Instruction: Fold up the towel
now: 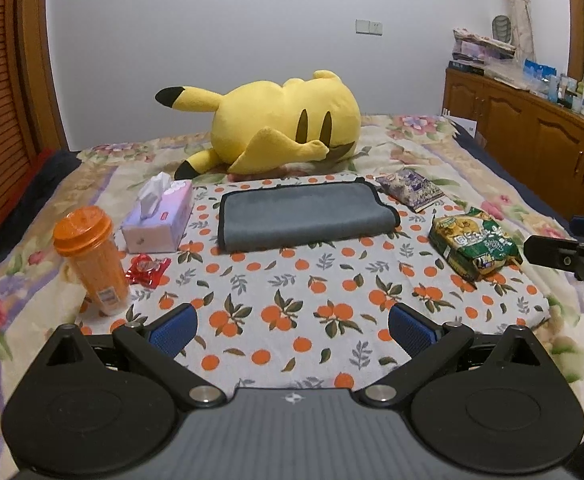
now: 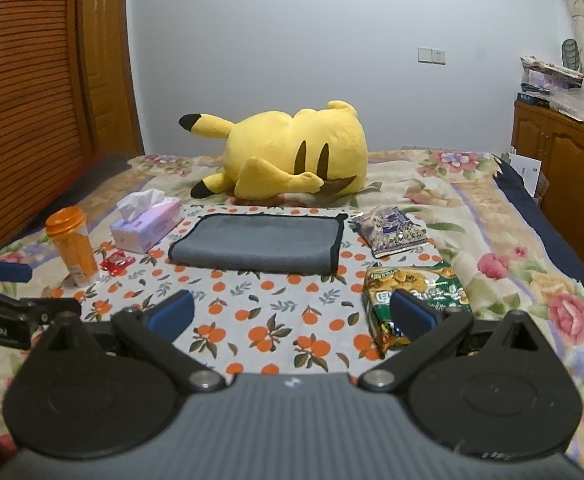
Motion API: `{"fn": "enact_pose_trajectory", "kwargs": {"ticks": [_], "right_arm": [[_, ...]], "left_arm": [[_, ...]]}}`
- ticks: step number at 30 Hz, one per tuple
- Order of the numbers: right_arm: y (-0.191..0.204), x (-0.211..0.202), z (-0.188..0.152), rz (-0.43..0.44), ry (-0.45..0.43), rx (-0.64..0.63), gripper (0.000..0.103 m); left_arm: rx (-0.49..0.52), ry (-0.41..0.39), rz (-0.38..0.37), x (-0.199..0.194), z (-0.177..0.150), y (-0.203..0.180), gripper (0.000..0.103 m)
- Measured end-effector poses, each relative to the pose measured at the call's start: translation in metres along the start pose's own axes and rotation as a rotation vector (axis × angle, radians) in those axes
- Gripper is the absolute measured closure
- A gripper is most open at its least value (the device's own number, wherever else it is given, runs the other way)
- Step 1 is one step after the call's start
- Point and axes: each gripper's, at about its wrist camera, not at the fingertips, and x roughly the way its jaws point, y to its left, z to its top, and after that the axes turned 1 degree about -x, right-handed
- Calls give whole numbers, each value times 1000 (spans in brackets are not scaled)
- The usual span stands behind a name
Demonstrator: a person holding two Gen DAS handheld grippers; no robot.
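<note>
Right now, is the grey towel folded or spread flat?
Folded. The towel lies doubled, its black-trimmed edges stacked at one end and a rounded fold along the front.

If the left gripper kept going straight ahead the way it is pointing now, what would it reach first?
Probably the gray towel. The open left gripper points across bare orange-print cloth, with the folded towel centered ahead and the yellow plush behind it. Its height over the cloth is unclear, so it may brush the cloth first.

Matt grey cloth towel (image 1: 306, 216), glossy plastic snack bag (image 1: 474, 245), varnished wood cabinet (image 1: 532, 136).
</note>
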Motion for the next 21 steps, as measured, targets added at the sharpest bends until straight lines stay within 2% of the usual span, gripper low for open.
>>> {"fn": "enact_pose_trajectory", "kwargs": {"ticks": [21], "right_arm": [[10,-7,-34,20,45,29,0]], "left_arm": [[-35,54,19,-3,-42,3,0]]}}
